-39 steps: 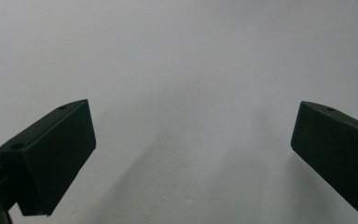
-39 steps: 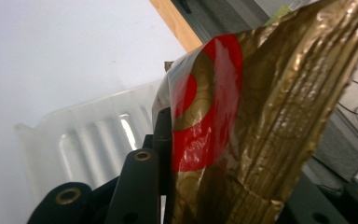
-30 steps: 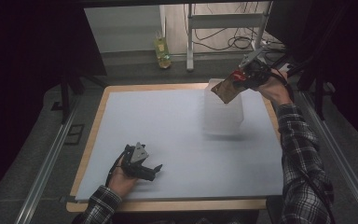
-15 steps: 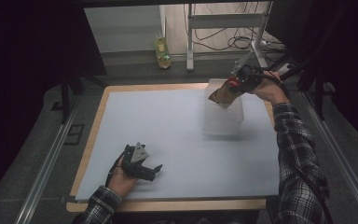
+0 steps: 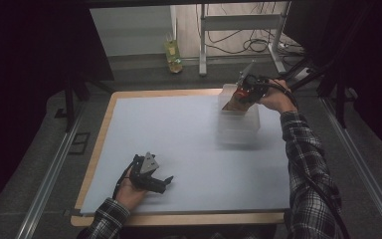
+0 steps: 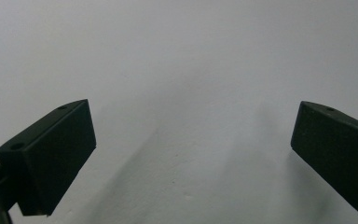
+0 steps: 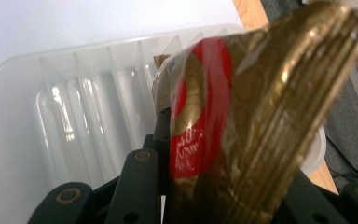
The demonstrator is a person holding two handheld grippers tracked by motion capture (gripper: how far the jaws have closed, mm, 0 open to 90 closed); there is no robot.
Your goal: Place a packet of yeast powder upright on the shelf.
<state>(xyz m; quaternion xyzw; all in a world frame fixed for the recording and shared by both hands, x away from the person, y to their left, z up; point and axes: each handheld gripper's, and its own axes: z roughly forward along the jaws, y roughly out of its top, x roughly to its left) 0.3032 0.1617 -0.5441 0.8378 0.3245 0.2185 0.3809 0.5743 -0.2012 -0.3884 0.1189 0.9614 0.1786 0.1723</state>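
Observation:
My right gripper (image 5: 239, 93) is shut on a gold foil packet (image 7: 242, 107) with a red round label. It holds the packet (image 5: 232, 103) just above the far end of a clear ribbed plastic tray (image 5: 238, 124) at the table's back right. In the right gripper view the tray (image 7: 88, 107) lies right behind the packet, its ribbed slots showing nothing inside. My left gripper (image 5: 163, 182) rests near the front left of the white mat (image 5: 179, 134), jaws wide apart. Nothing but bare mat lies between its black fingers (image 6: 51, 154).
The mat covers a wooden table whose edge (image 5: 98, 144) shows at the left and front. Beyond the far edge, on the floor, stand a yellow-green bottle (image 5: 173, 55) and a metal stand's legs (image 5: 202, 45) with cables. Dark frames flank both sides.
My right hand has come down and a little to the left with the packet, closer over the clear tray. The left hand and gripper have not moved.

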